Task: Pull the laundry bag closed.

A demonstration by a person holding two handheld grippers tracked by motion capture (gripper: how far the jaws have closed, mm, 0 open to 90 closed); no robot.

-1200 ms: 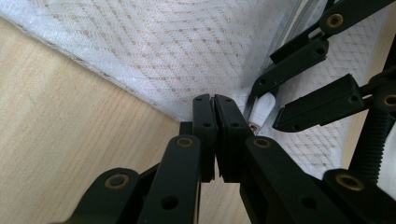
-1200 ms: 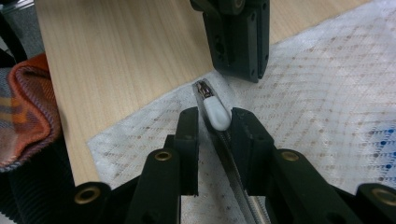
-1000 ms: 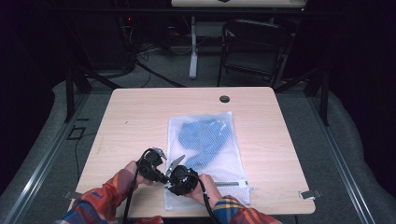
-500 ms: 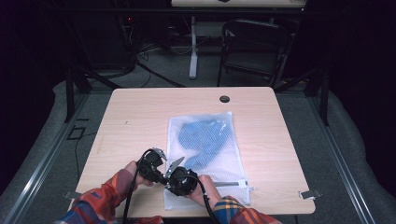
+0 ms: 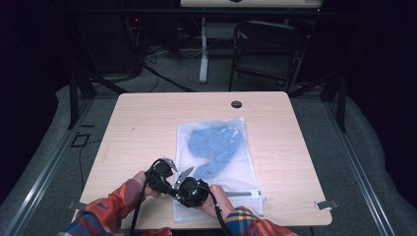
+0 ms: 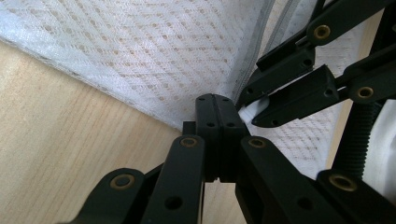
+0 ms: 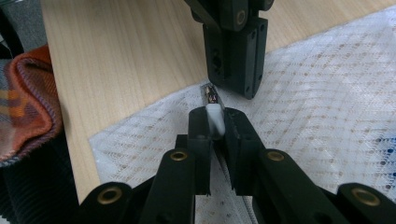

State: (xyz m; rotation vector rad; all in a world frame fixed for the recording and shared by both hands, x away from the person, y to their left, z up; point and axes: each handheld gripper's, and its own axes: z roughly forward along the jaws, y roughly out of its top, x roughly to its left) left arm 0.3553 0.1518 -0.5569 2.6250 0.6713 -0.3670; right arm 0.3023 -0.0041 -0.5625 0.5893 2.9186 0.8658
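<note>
High view: I log a light wooden worktop with a round cable hole near its far edge. A white mesh bag lies flat at the middle, reaching to the near edge, with a blue garment inside its far half. A zipper runs along the bag's near end. My left tool and right tool meet just beside each other at the bag's near left corner. Plaid sleeves enter from below. A dark chair stands beyond the worktop on a grey floor.

Left gripper view: I see my left tool's jaws pressed together at the edge of the mesh bag, on its corner fabric as far as I can tell. The right tool sits at the right, clamped on a white zipper pull. The zipper track runs away above it.

Right gripper view: I note my right tool clamped on the white zipper pull, with the brass zipper end just ahead. The left tool comes down from above, jaws together on the bag's edge. A plaid sleeve shows at the left.
</note>
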